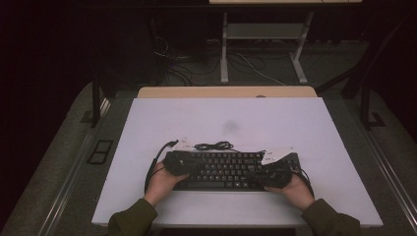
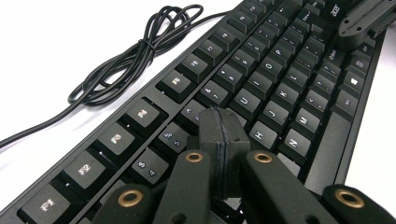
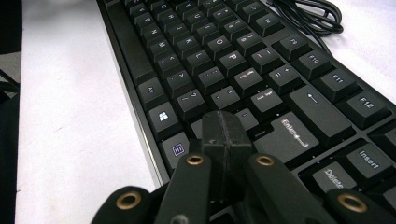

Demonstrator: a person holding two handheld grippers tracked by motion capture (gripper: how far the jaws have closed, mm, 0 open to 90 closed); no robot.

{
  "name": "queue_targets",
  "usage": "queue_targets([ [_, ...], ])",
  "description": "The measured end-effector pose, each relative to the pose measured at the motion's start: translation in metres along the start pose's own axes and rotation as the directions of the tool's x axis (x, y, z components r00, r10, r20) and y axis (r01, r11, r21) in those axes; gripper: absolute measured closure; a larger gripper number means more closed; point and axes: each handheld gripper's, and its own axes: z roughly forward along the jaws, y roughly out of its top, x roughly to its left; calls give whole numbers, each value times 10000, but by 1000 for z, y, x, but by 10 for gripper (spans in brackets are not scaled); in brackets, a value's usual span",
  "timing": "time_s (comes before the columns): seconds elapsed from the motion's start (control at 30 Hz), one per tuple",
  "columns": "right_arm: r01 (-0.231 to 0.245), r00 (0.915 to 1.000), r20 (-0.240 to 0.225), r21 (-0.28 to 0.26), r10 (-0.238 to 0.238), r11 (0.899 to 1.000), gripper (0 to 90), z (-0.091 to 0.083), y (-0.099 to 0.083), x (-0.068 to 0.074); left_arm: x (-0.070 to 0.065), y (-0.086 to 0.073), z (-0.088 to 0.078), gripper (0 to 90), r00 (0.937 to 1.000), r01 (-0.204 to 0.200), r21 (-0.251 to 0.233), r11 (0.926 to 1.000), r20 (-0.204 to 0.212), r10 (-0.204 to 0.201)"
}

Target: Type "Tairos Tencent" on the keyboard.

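A black keyboard (image 1: 226,169) lies on the white table near the person's side, its coiled black cable (image 1: 214,146) just behind it. My left gripper (image 1: 189,164) rests over the keyboard's left end, jaws shut with nothing between them. In the left gripper view the shut gripper tips (image 2: 220,122) hover over the keyboard (image 2: 261,79) near the number and letter rows, and the cable (image 2: 126,56) lies at upper left. My right gripper (image 1: 265,172) sits over the right end, also shut and empty. In the right gripper view the shut gripper tips (image 3: 225,126) point at the keyboard (image 3: 224,60) beside the Enter key.
The white table top (image 1: 226,118) has open surface behind and beside the keyboard, with a faint smudge (image 1: 230,126) at mid-back. Beyond it are a wooden edge (image 1: 226,92), a desk frame (image 1: 263,44) and floor cables. The other gripper (image 2: 364,21) shows at upper right in the left gripper view.
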Motion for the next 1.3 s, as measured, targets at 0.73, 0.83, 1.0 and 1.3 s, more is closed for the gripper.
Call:
queue_targets([
  [0.73, 24, 10000, 35, 17, -24, 10000, 893, 0, 0, 0, 1, -6, -23, 579, 9996, 86, -1069, 9942, 285, -56],
  [0.83, 29, 10000, 37, 16, -29, 10000, 893, 0, 0, 0, 1, -9, -26, 491, 9996, 29, -1184, 9930, 268, 3],
  [1.0, 23, 10000, 34, 11, -23, 10000, 893, 0, 0, 0, 3, -14, -31, 369, 9997, -42, -1276, 9918, 241, 73],
  [1.3, 46, 10000, 58, 11, -46, 10000, 893, 0, 0, 1, 1, -20, -31, 39, 9999, 33, -1230, 9924, 123, -18],
])
